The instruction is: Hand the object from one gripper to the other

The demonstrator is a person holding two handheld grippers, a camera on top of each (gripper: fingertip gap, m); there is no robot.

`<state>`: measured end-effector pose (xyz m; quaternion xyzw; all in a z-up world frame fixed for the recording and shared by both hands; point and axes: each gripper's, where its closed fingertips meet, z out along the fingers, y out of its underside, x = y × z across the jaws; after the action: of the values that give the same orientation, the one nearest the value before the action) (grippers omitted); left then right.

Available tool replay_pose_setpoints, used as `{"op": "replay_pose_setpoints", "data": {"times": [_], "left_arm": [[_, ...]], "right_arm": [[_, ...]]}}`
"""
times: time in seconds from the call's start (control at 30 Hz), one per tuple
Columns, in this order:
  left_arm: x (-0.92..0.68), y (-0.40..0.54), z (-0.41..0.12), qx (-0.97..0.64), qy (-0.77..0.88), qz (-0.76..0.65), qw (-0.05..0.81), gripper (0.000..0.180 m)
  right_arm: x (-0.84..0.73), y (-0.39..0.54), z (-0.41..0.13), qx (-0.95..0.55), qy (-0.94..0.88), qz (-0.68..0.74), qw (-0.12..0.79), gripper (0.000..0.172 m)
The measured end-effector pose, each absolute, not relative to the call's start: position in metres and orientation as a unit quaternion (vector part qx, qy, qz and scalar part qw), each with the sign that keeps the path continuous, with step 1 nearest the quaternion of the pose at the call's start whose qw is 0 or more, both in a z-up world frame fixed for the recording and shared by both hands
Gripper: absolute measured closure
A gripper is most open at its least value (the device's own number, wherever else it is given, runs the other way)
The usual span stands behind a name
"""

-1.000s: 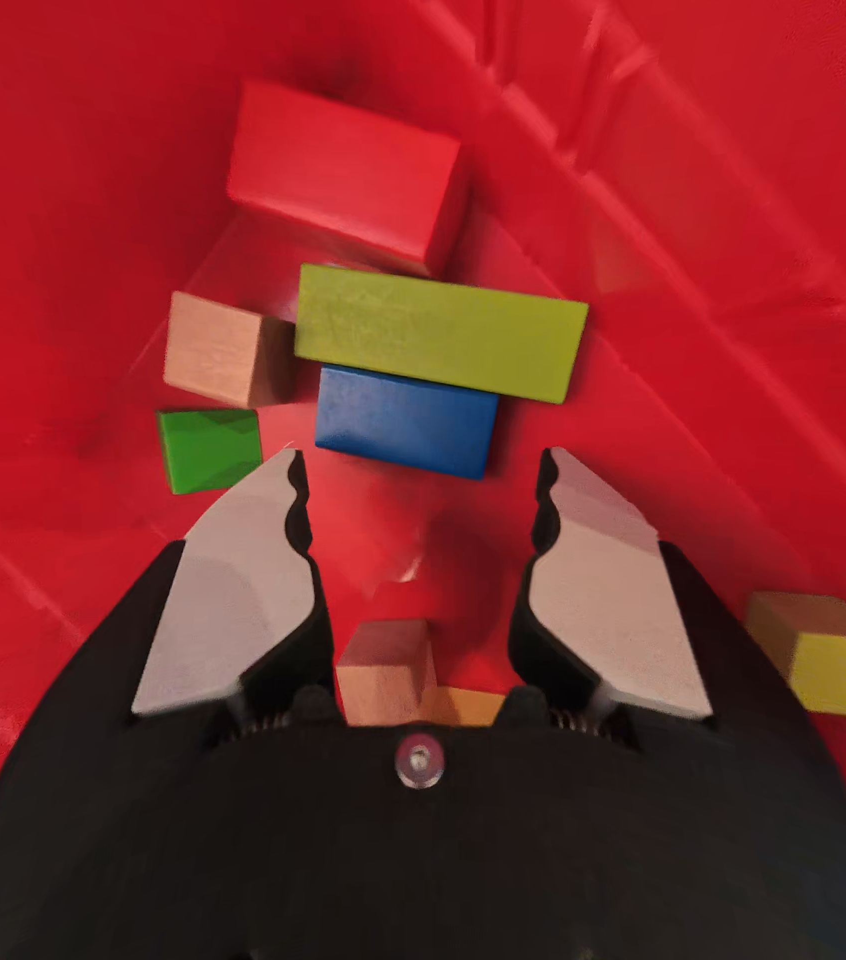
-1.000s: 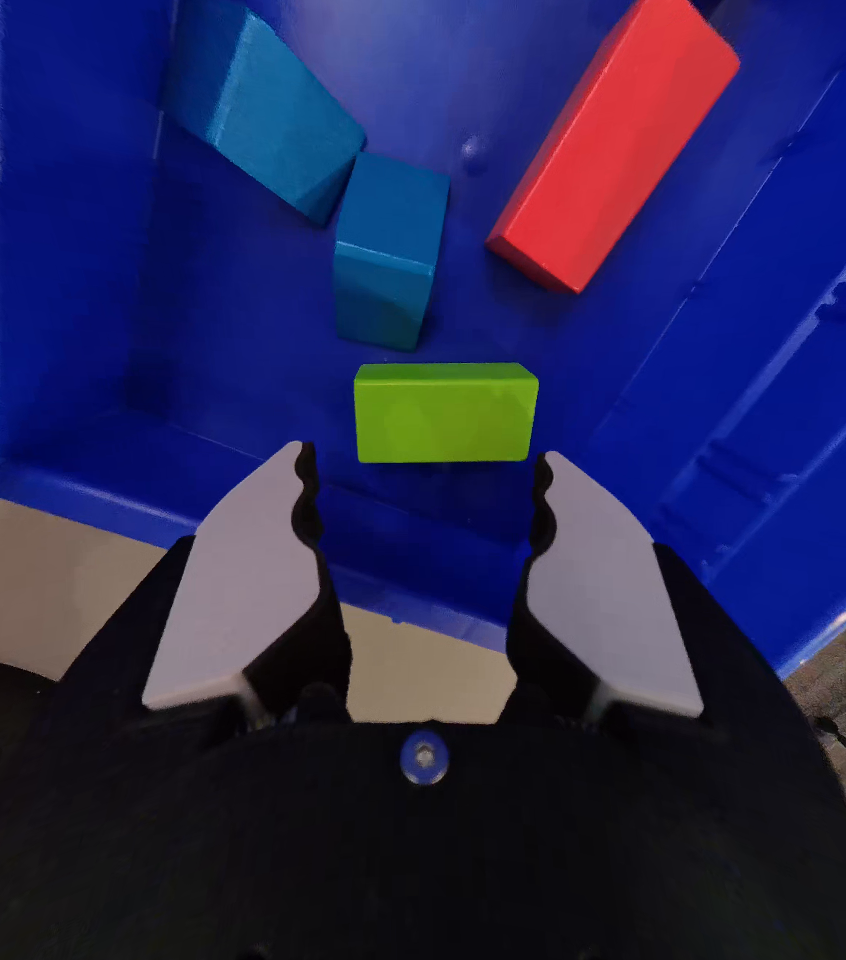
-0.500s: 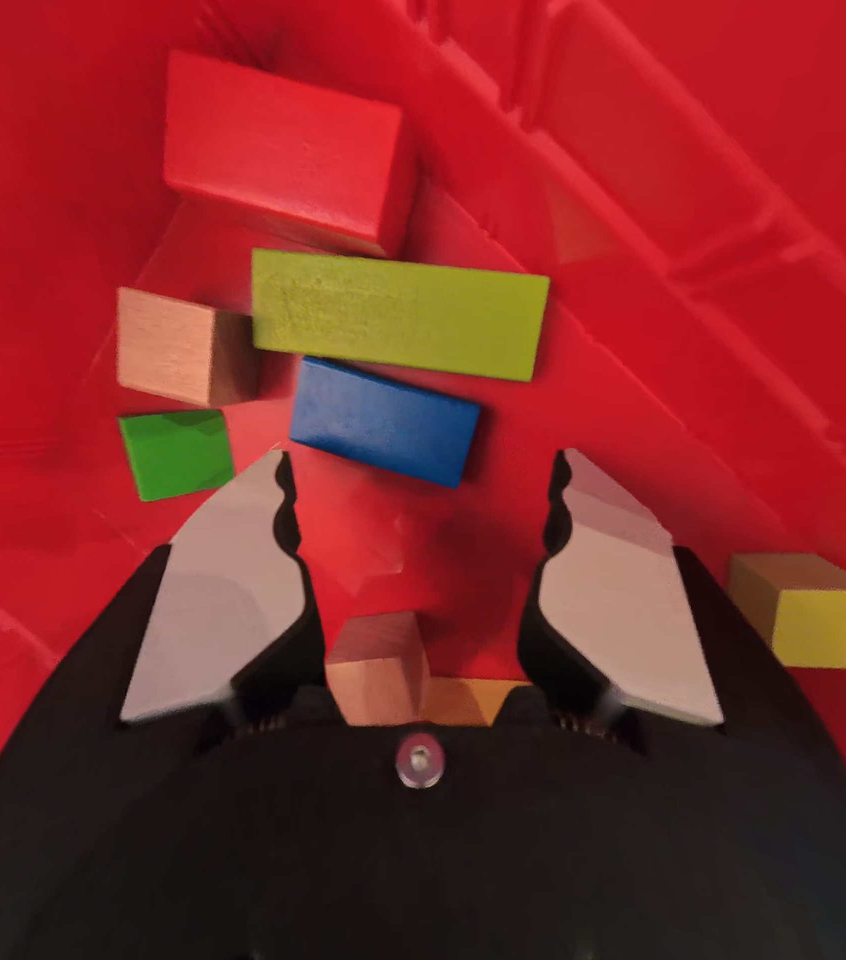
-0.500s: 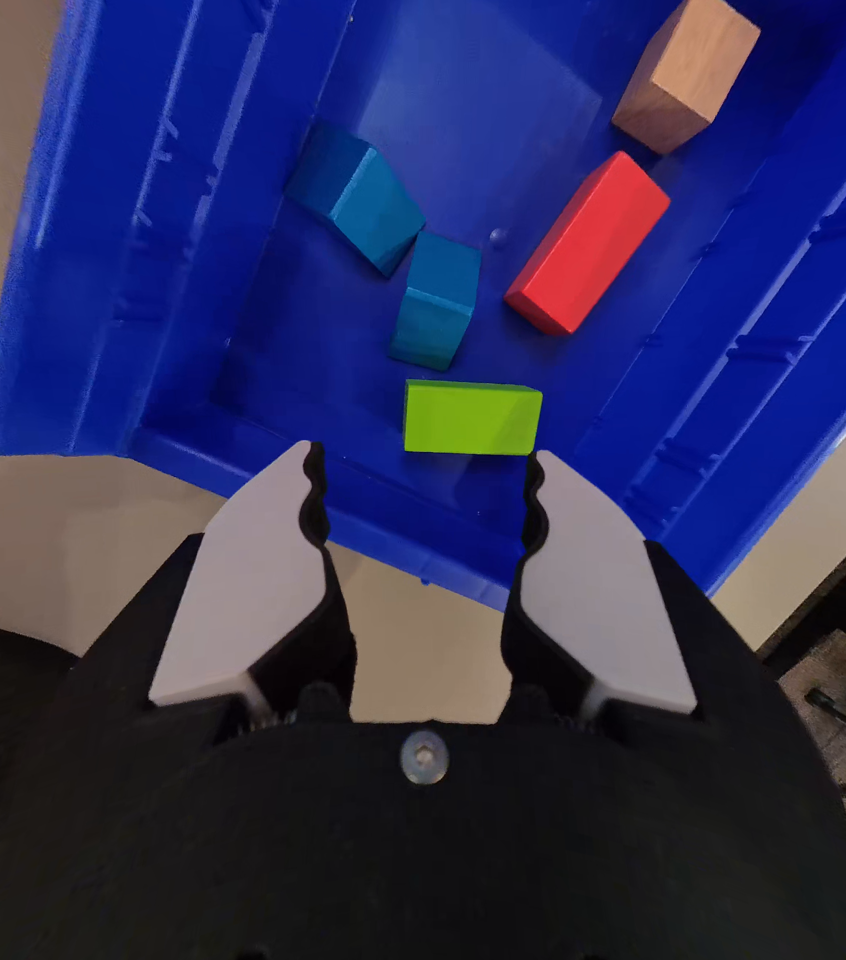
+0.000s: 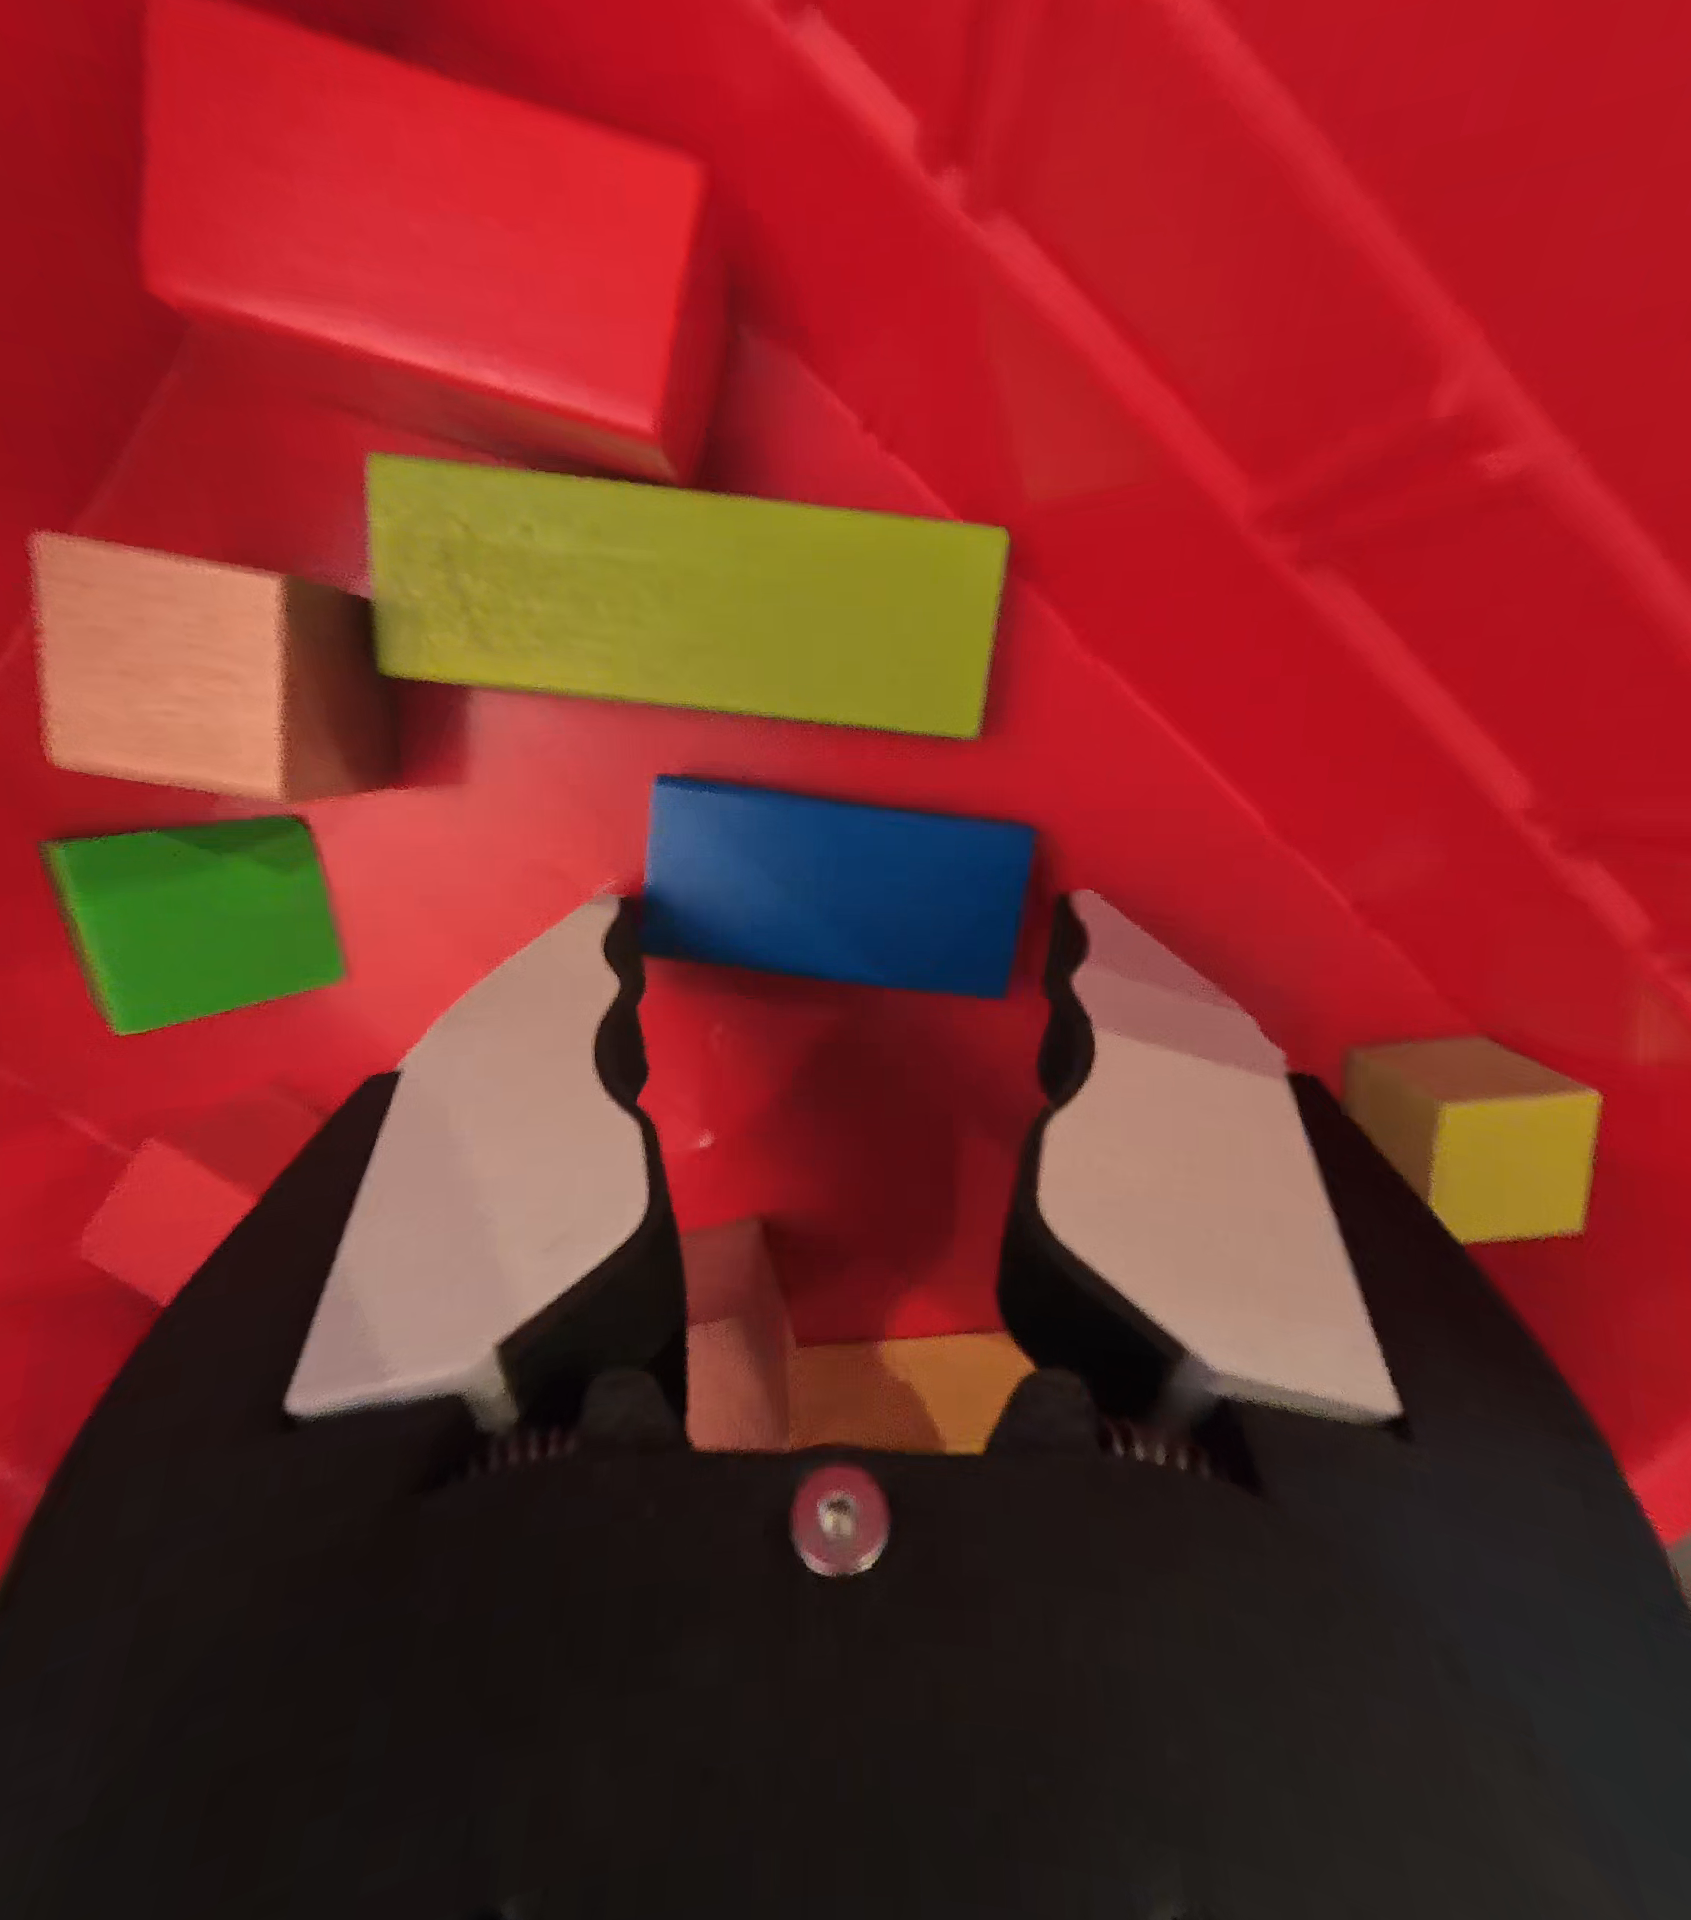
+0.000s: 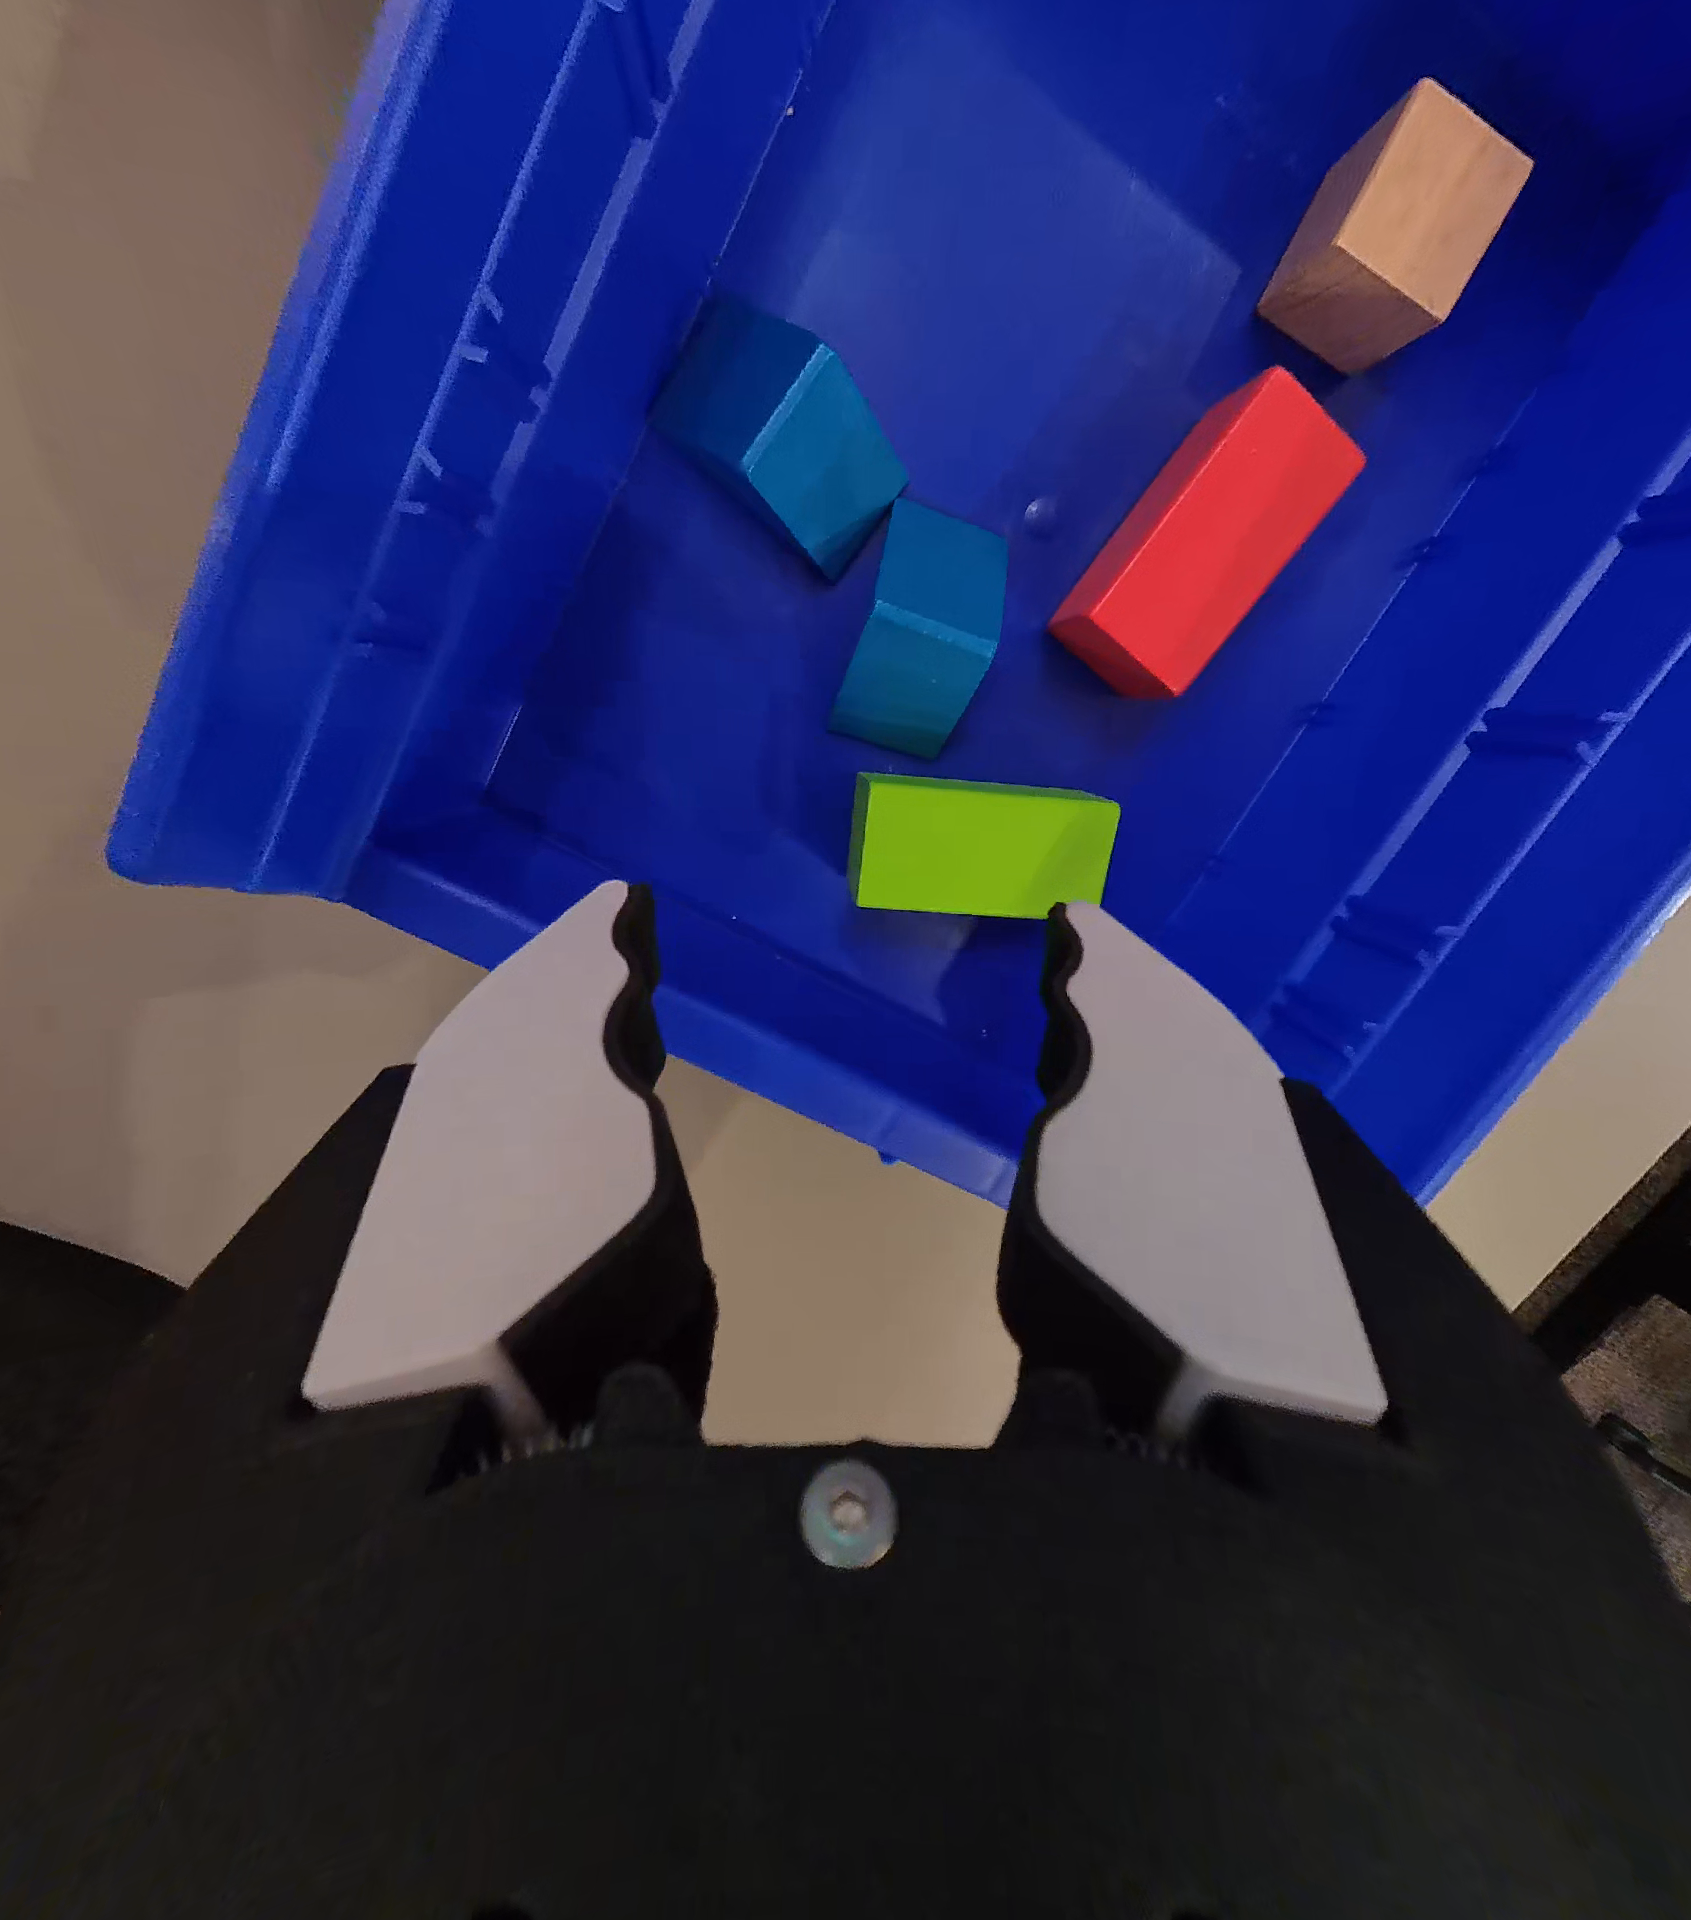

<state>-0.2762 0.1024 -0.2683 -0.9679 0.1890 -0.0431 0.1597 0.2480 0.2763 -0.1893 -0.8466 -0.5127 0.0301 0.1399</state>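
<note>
Straddling the blue block [image 5: 836,883] for pickup, left gripper [image 5: 841,935] stands wide, not gripping; right gripper [image 6: 846,914] waits empty, spread above blue bin [image 6: 467,436].

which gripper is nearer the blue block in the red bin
Left. The left gripper is open with the blue block right at its fingertips. The right gripper hangs open over the blue bin.

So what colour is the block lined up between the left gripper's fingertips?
Blue, clearest in the left wrist view.
</note>
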Motion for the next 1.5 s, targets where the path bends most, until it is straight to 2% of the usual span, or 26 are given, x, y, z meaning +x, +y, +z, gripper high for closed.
{"op": "replay_pose_setpoints", "data": {"times": [0.07,0.17,0.2,0.23,0.5,0.67,0.83,0.93,1.07,1.23,1.5], "left_arm": [[-0.274,0.096,-0.270,-0.966,0.207,-0.041,0.150,0.096],[-0.273,0.095,-0.271,-0.964,0.216,-0.035,0.149,0.094],[-0.273,0.095,-0.270,-0.964,0.218,-0.036,0.150,0.097],[-0.271,0.096,-0.268,-0.961,0.226,-0.039,0.157,0.113],[-0.276,0.099,-0.258,-0.955,0.228,-0.025,0.189,0.114],[-0.270,0.101,-0.200,-0.929,0.227,-0.035,0.292,0.114],[-0.209,0.098,-0.077,-0.800,0.284,-0.129,0.513,0.114],[-0.154,0.092,-0.025,-0.714,0.334,-0.185,0.587,0.114],[-0.082,0.085,0.009,-0.622,0.378,-0.282,0.625,0.114],[-0.033,0.077,0.027,-0.550,0.381,-0.386,0.636,0.114],[-0.015,0.076,0.023,-0.540,0.388,-0.406,0.627,0.114]], "right_arm": [[0.246,0.275,-0.189,-0.845,-0.514,0.032,0.142,0.102],[0.244,0.274,-0.190,-0.843,-0.517,0.034,0.143,0.103],[0.243,0.274,-0.190,-0.843,-0.517,0.033,0.143,0.103],[0.243,0.273,-0.189,-0.843,-0.517,0.035,0.145,0.103],[0.242,0.270,-0.162,-0.836,-0.508,0.049,0.202,0.103],[0.207,0.250,-0.104,-0.779,-0.537,0.088,0.311,0.101],[0.102,0.176,-0.034,-0.635,-0.604,0.237,0.418,0.095],[0.039,0.125,-0.002,-0.541,-0.616,0.350,0.453,0.094],[-0.012,0.089,0.023,-0.460,-0.596,0.464,0.467,0.091],[-0.034,0.084,0.027,-0.440,-0.577,0.511,0.461,0.090],[-0.030,0.072,0.037,-0.401,-0.552,0.587,0.435,0.092]]}}
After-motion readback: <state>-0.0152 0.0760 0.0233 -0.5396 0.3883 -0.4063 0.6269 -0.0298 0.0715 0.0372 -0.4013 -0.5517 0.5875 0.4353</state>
